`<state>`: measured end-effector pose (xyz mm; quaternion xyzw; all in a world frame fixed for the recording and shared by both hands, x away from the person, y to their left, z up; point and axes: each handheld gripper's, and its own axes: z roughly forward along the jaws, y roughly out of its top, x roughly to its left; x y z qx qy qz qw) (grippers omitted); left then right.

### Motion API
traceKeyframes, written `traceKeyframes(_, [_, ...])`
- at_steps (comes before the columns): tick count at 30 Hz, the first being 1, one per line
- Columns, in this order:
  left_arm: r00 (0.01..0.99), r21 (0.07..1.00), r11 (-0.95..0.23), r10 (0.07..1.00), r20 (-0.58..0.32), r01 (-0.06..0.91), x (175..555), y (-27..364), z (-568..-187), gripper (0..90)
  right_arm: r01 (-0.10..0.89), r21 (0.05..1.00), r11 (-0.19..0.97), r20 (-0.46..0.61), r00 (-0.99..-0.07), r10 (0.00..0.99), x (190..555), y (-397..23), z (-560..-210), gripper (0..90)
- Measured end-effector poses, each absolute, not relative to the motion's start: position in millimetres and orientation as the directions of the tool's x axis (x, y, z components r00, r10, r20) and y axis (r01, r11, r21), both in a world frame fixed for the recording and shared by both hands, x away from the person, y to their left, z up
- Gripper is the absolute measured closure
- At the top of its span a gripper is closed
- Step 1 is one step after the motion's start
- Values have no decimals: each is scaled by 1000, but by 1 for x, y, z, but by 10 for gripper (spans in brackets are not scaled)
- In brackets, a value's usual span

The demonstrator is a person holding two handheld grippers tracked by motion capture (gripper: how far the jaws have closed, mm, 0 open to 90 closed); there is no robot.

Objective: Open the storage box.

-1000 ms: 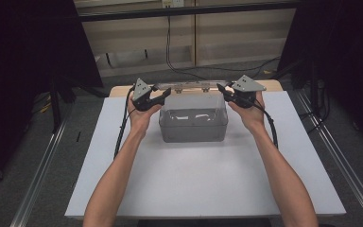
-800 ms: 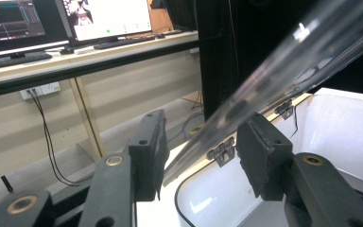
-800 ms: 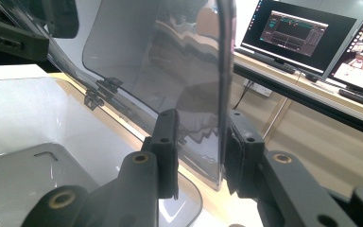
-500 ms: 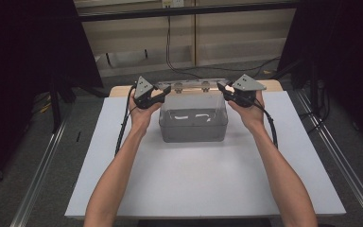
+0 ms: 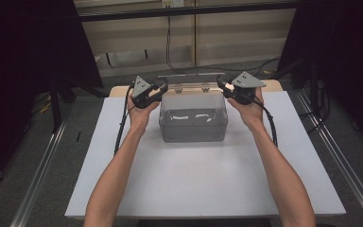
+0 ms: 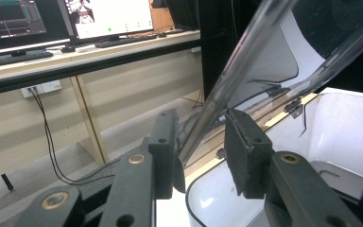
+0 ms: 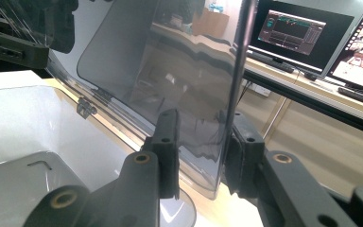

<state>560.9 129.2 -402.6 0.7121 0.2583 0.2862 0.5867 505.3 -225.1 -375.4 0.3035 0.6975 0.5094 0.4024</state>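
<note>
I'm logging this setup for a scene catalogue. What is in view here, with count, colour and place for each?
Storage box: one, clear plastic, on the far middle of the board between the two hands.
Box lid: one, clear, hinged at the box's far edge and raised; an end edge sits between each gripper's jaws.
Hinges: at least two, dark, along the far rim.
Board: one, white, covering the table.
Monitors: two, lit screens, on a desk beyond the table.
Cables: several, black, hanging by the far wall.
Left gripper: one, black; its jaws have just been closing around the lid's left edge.
Right gripper: one, black, jaws around the lid's right edge.
Forearms: two, bare, coming in from the near side.
</note>
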Motion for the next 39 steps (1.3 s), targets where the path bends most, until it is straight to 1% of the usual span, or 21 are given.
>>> traceKeyframes(7, [704, 984, -175, 703, 101, 34, 563, 128, -401, 666, 10, 958, 287, -244, -498, 832, 507, -227, -375, 690])
traceKeyframes(10, [707, 981, -190, 698, 114, 30, 563, 128, -400, 668, 8, 961, 278, -236, -502, 832, 508, -228, -376, 681])
traceKeyframes(12, [706, 981, -194, 699, 116, 31, 563, 128, -400, 668, 10, 963, 269, -227, -506, 832, 509, -229, -376, 657])
traceKeyframes(14, [706, 980, -196, 699, 116, 33, 563, 128, -399, 667, 23, 966, 257, -211, -504, 838, 509, -230, -378, 584])
traceKeyframes(15, [707, 980, -194, 699, 110, 39, 564, 127, -398, 668, 27, 967, 254, -206, -507, 837, 509, -231, -380, 599])
traceKeyframes(20, [707, 978, -203, 699, 111, 47, 565, 127, -396, 672, 46, 970, 239, -183, -508, 842, 511, -236, -385, 577])
traceKeyframes(25, [709, 980, -190, 699, 96, 55, 565, 127, -396, 673, 58, 968, 244, -182, -509, 841, 515, -236, -390, 592])
traceKeyframes(30, [711, 979, -196, 696, 97, 58, 566, 128, -395, 676, 62, 968, 245, -183, -495, 849, 521, -240, -394, 609])
traceKeyframes(39, [709, 979, -194, 698, 96, 58, 568, 129, -395, 687, 87, 965, 247, -172, -498, 850, 527, -244, -403, 625])
